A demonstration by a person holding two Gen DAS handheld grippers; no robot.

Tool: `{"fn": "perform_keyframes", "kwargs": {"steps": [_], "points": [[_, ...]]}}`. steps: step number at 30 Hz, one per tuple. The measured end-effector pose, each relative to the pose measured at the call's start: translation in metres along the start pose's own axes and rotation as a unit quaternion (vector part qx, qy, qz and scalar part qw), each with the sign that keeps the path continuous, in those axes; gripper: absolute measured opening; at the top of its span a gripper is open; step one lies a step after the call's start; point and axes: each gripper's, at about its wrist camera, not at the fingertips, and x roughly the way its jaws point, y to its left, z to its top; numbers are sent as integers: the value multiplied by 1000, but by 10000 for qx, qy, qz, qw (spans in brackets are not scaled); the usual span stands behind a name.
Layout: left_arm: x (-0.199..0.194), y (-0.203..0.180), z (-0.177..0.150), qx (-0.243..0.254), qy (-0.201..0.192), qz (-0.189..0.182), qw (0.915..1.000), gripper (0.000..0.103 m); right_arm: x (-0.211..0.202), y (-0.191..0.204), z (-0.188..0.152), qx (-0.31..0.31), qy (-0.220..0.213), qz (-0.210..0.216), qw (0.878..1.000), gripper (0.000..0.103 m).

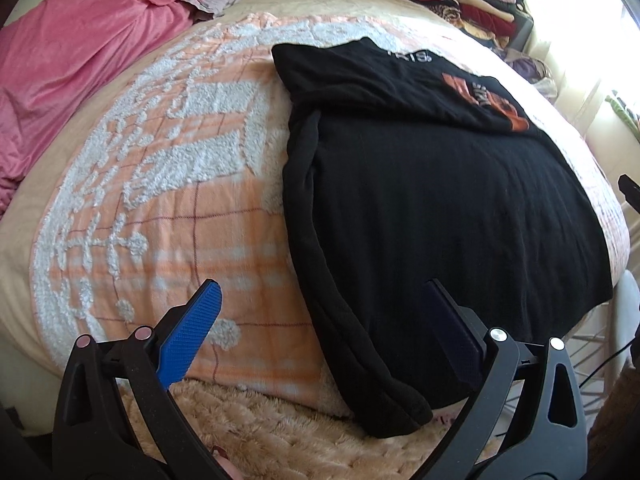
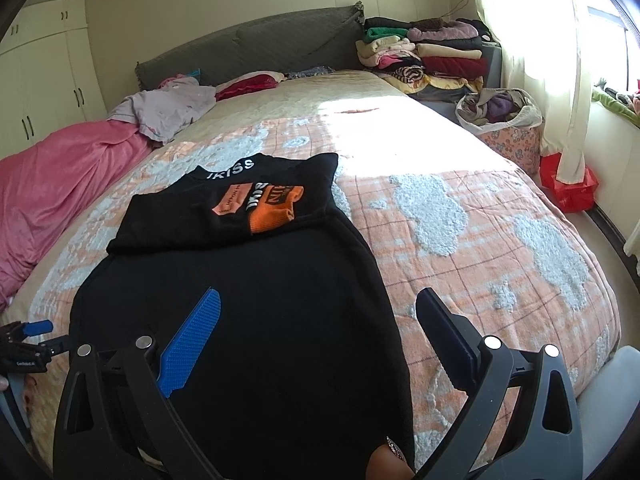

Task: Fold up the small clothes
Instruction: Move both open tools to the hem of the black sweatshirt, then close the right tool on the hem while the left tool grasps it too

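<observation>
Now, top point(image 2: 256, 320): long way runs up the bed point(image 2: 500, 216); near hem by both grippers
Left gripper point(image 1: 320, 320): wide, empty; over top's left edge
Right gripper point(image 2: 318, 320): wide, empty; over top's right edge

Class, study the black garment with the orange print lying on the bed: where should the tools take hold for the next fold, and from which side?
Probably the near hem of the black garment with the orange print: its top is already folded over, the bottom hangs over the bed edge toward both open tools, one corner each.
</observation>
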Motion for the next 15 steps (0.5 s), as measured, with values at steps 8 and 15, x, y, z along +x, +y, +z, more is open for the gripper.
{"fn": "perform_keyframes", "kwargs": {"steps": [8,15], "points": [[14,-7,-15,119,404,-136,9990,94,1,-18,-16,104,189,-128,9997,98],[27,-12,-20,101,911,-326,9953,94,-1,-28,-25,182,273,-141,9994,98]]}}
